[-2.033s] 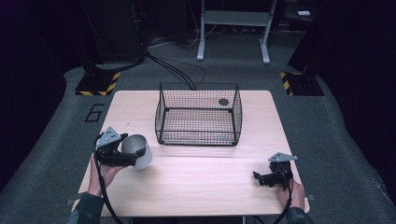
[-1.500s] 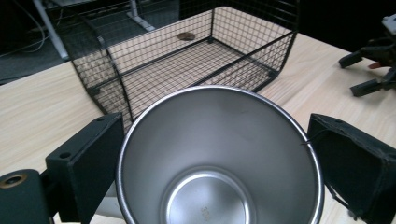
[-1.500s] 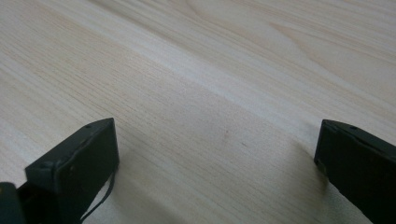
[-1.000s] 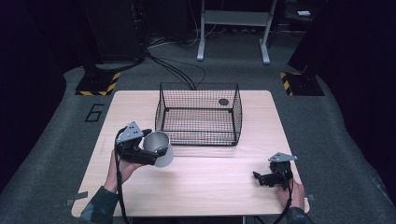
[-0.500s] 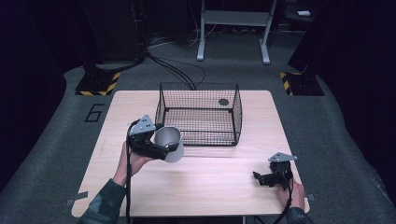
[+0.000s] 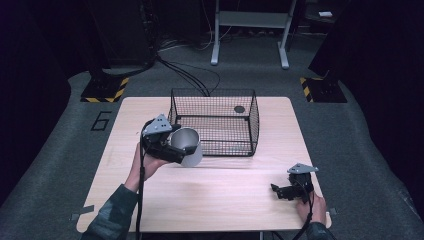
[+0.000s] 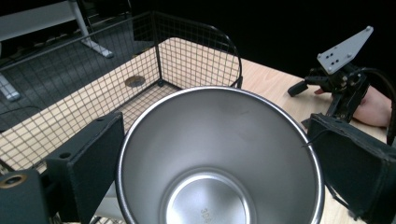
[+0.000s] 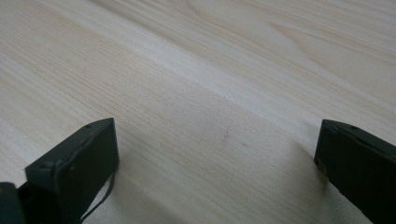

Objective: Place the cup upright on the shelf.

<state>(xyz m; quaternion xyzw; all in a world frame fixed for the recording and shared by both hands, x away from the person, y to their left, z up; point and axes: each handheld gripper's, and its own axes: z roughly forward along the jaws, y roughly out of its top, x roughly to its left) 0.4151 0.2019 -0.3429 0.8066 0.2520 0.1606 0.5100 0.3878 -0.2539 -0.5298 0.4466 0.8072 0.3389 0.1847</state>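
Where the left gripper (image 6: 167,148) is raised above the pale wooden table (image 6: 125,120), its jaws clamp the tapered, brushed stainless-steel cup (image 6: 186,146) from two opposite sides. In the high view the cup lies tilted, its long axis running roughly toward the table's right side, the open mouth facing up and back toward the gripper and the wider, pale outer wall turned to the right. The cup hangs just outside the near-left corner of the black wire-mesh basket (image 6: 252,117), whose front wall stands directly beside it. In the left gripper view the cup's smooth, matte interior (image 7: 219,154) narrows to a flat round base, with the square-meshed basket (image 7: 196,51) behind it. A small dark disc (image 6: 239,109) lies on the basket's floor near the far-right corner. The right gripper (image 6: 285,191) rests low at the table's near-right, well apart from the cup; its jaws stand wide over bare, finely grained wood (image 8: 210,93).
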